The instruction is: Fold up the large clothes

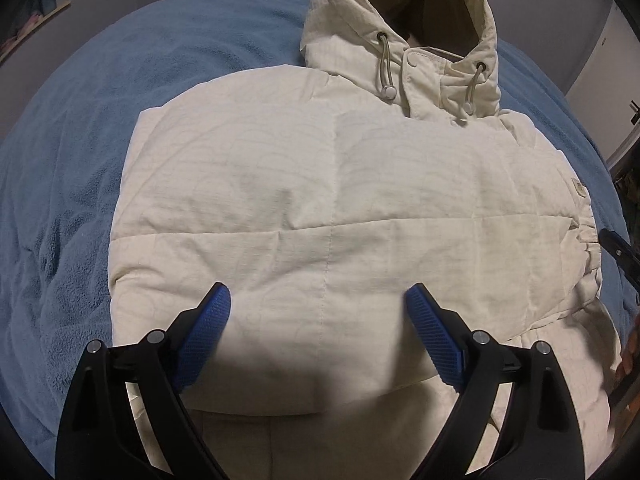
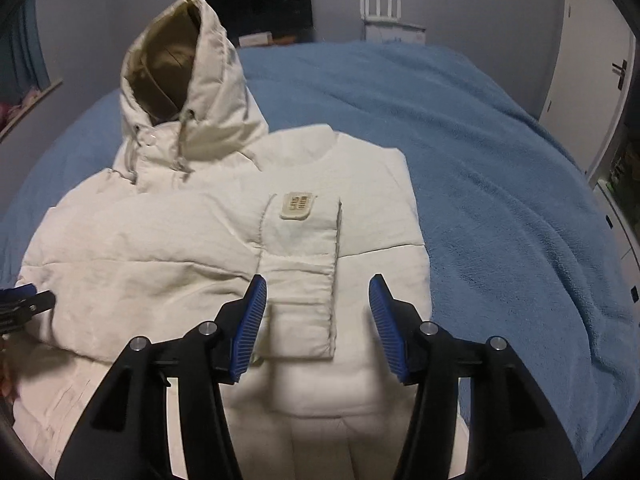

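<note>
A cream padded jacket (image 1: 320,184) lies spread on a blue blanket (image 1: 100,140), its hood (image 1: 420,60) standing up at the far end. My left gripper (image 1: 318,290) hangs open wide over the jacket's near, puffy part, with nothing between its blue pads (image 1: 208,332). In the right wrist view the jacket (image 2: 140,264) has a sleeve (image 2: 298,280) folded over its front, with a sewn patch (image 2: 298,206) on it. My right gripper (image 2: 318,280) stands open above that sleeve's cuff end, its pads clear of the cloth. The left gripper's tip (image 2: 28,296) shows at the left edge.
The blue blanket (image 2: 500,200) covers a bed that stretches far to the right. A white door with a black handle (image 2: 592,80) stands at the right. A white router (image 2: 384,12) and a dark panel (image 2: 272,4) are behind the bed. A hand (image 1: 628,356) shows at the right edge.
</note>
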`<move>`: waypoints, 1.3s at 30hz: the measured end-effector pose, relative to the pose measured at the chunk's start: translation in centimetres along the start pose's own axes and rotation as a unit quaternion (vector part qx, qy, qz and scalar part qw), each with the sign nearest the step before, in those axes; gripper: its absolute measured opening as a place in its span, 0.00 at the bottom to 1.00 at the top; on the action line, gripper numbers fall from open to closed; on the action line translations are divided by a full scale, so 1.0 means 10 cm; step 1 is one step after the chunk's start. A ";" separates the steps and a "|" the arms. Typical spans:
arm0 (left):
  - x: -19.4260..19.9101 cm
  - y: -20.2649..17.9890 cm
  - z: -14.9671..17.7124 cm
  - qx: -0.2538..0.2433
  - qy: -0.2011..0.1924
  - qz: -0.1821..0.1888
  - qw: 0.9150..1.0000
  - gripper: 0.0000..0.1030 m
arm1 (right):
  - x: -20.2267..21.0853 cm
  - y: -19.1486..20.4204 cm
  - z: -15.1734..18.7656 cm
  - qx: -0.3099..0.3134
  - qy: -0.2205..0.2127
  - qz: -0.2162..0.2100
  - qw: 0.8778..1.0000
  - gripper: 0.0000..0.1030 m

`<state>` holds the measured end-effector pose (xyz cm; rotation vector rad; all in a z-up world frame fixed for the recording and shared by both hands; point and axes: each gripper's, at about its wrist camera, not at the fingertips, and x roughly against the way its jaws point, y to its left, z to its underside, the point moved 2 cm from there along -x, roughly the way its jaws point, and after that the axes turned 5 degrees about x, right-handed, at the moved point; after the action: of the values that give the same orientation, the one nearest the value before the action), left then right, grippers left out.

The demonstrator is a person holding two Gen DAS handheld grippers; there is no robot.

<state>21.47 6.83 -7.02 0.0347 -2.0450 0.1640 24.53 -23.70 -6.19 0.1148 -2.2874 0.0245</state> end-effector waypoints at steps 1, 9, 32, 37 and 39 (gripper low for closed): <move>-0.01 0.00 0.00 -0.001 0.001 -0.002 1.000 0.84 | 0.00 0.02 0.01 0.002 0.001 -0.006 1.000 0.49; -0.12 -0.06 0.04 -0.014 0.013 -0.027 0.999 0.87 | -0.41 0.03 0.16 0.012 0.061 -0.016 0.998 0.50; 0.40 -0.32 -1.31 -0.110 -0.112 -0.031 0.987 0.94 | -0.25 0.50 -1.43 0.050 -0.047 -0.050 0.996 0.84; 0.12 -0.19 -1.73 -0.069 -0.123 -0.004 0.990 0.94 | -0.68 0.76 -1.86 0.050 -0.058 -0.052 0.996 0.84; -0.01 -0.18 -1.86 -0.072 -0.123 -0.002 0.990 0.94 | -0.82 0.84 -2.00 0.051 -0.062 -0.052 0.995 0.83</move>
<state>38.10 7.49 1.55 -0.0327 -2.2986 0.0076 44.16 -13.58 0.95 0.2971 -2.4010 0.0829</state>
